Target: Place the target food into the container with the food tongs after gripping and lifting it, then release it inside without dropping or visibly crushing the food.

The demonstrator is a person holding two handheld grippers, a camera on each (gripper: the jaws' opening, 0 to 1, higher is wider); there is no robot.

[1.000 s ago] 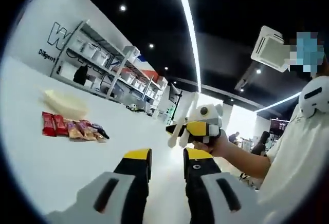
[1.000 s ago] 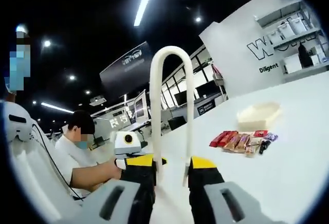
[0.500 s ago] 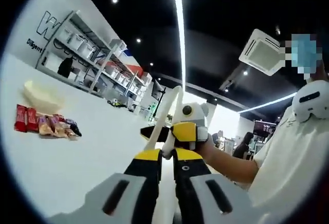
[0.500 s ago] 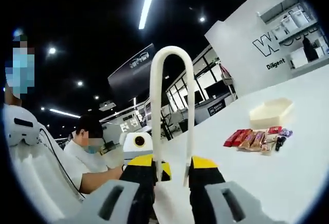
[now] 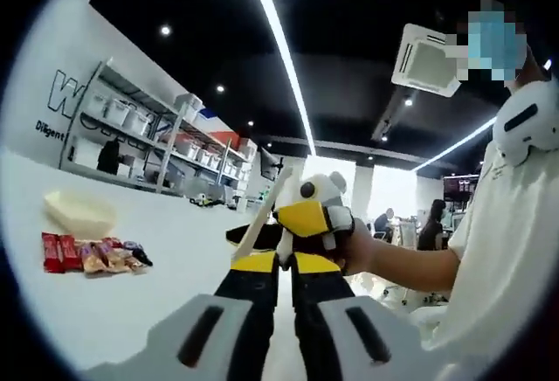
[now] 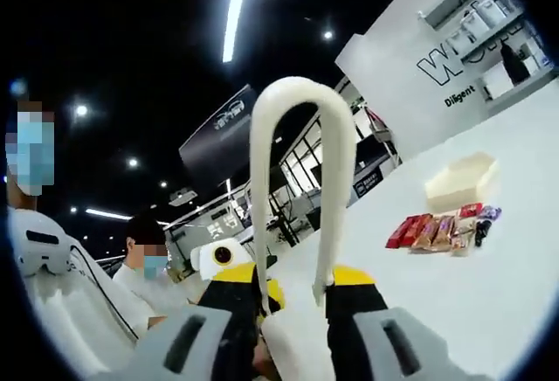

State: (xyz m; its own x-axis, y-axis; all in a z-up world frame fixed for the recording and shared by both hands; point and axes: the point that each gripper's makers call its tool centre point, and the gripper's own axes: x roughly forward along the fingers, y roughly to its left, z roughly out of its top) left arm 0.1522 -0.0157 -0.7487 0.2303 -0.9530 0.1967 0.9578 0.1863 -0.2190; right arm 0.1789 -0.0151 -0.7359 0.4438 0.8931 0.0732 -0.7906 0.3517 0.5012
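Right gripper view, jaws clamp tongs (image 6: 297,162), table (image 6: 515,285) beyond

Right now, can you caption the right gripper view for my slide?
Right claw holding white tongs upright, snack packets and a cream container on the white table beyond.

In the right gripper view, white food tongs (image 6: 297,171) are held upright between the jaws of the right claw (image 6: 297,287), their looped end uppermost. On the white counter (image 6: 489,302), a row of wrapped snack bars (image 6: 441,230) is seen just beside a pale container (image 6: 461,181), apparently empty.
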